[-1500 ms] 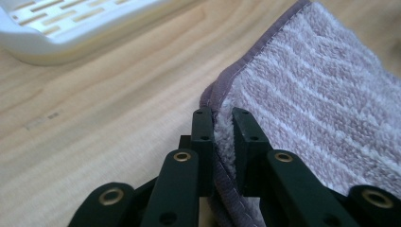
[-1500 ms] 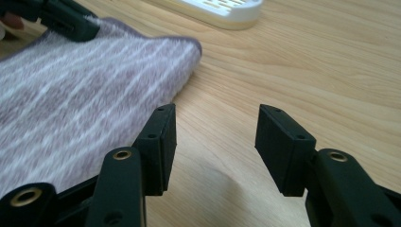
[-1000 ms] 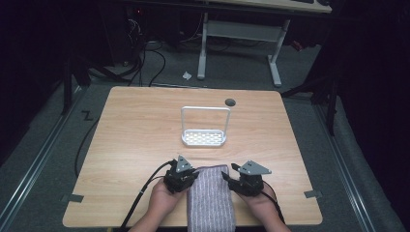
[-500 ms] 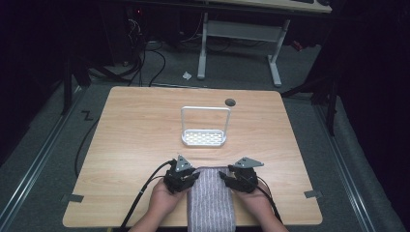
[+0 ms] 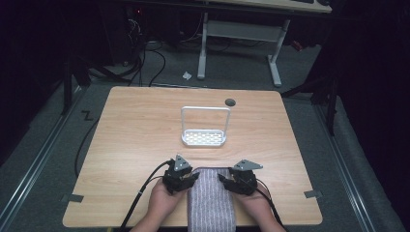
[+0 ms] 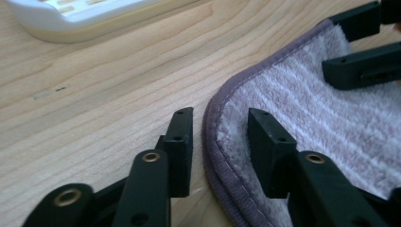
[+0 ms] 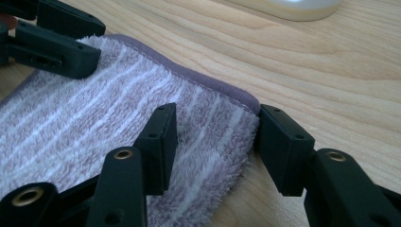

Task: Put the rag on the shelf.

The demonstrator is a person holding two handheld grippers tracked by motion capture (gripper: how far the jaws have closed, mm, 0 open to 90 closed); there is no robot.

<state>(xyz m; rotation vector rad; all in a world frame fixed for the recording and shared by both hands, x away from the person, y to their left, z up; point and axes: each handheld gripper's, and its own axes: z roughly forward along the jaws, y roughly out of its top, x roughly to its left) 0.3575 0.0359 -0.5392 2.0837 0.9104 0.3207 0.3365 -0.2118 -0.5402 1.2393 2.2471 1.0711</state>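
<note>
High view: lying at 6 o'clock on the wooden surface (image 5: 135,140), a grey striped towel (image 5: 211,203), reaching past the near edge; flanking its far corners, the left claw (image 5: 189,178) at 9 o'clock of the towel and the right claw (image 5: 225,180) at 3 o'clock, each sitting in a hand; standing well apart at 12 o'clock, a white rack (image 5: 204,129) with a wire handle; beyond it, a dark round hole (image 5: 230,102). Left gripper view: straddling the towel's (image 6: 307,113) purple-hemmed corner, the left claw (image 6: 221,127), spread and released, one jaw over bare wood, the other over the pile, not pinching; showing at 2 o'clock, the other claw's jaws. Right gripper view: bracketing the opposite corner of the towel (image 7: 94,127), the right claw (image 7: 215,130), likewise released, one jaw resting on the pile, the other just beside the hem on wood; sitting at 12 o'clock, the rack's (image 7: 293,7) base.
</note>
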